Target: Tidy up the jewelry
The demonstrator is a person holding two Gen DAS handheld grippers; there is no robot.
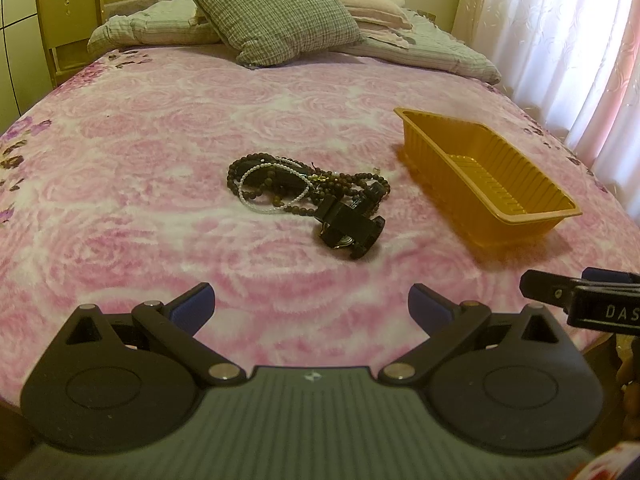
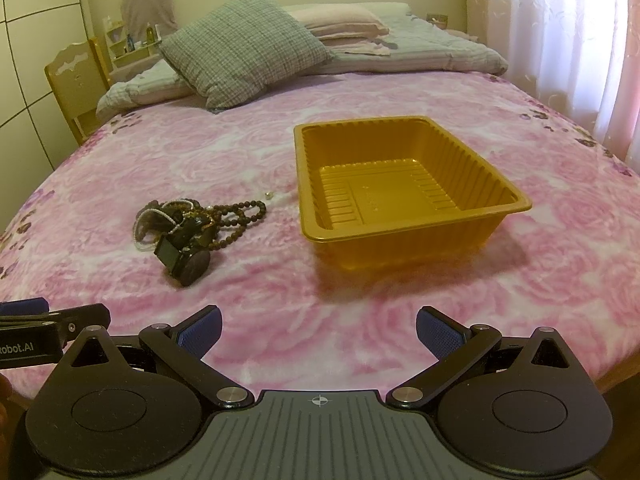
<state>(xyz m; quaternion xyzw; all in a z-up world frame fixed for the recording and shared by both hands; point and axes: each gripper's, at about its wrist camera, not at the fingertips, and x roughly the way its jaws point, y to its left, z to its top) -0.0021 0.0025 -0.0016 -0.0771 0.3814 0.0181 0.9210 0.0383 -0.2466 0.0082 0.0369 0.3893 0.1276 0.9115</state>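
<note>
A tangled pile of jewelry (image 1: 280, 184) lies on the pink bedspread: dark bead necklaces, a white bead bracelet (image 1: 264, 196) and a black watch (image 1: 350, 228). The pile also shows in the right wrist view (image 2: 192, 224). An empty golden plastic tray (image 1: 500, 216) sits to its right; in the right wrist view its rim (image 2: 416, 228) is straight ahead. My left gripper (image 1: 310, 306) is open and empty, short of the pile. My right gripper (image 2: 318, 330) is open and empty, short of the tray.
The pink floral bedspread (image 1: 160, 160) covers the bed. A checked cushion (image 1: 272, 12) and folded bedding lie at the far end. A wooden chair (image 1: 64, 20) stands far left, curtains (image 1: 560, 40) on the right. A tiny bead (image 2: 269, 195) lies between pile and tray.
</note>
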